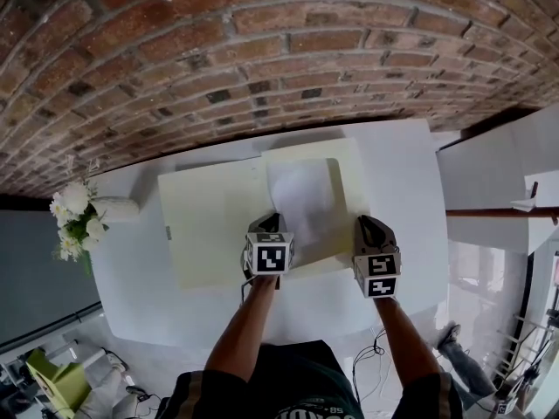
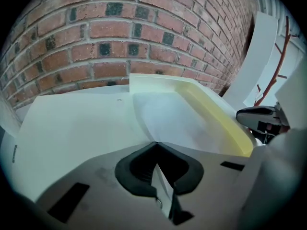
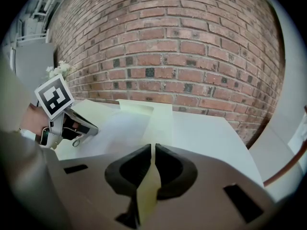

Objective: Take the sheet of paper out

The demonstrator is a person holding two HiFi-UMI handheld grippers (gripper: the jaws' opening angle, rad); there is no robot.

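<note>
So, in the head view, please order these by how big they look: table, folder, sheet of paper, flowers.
1. table
2. folder
3. sheet of paper
4. flowers, only somewhat smaller than the paper

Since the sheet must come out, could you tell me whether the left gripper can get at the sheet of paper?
Probably yes: the left gripper seems to have its jaws shut on the near edge of the sheet of paper; the right gripper pinches the yellow folder beside it.
</note>
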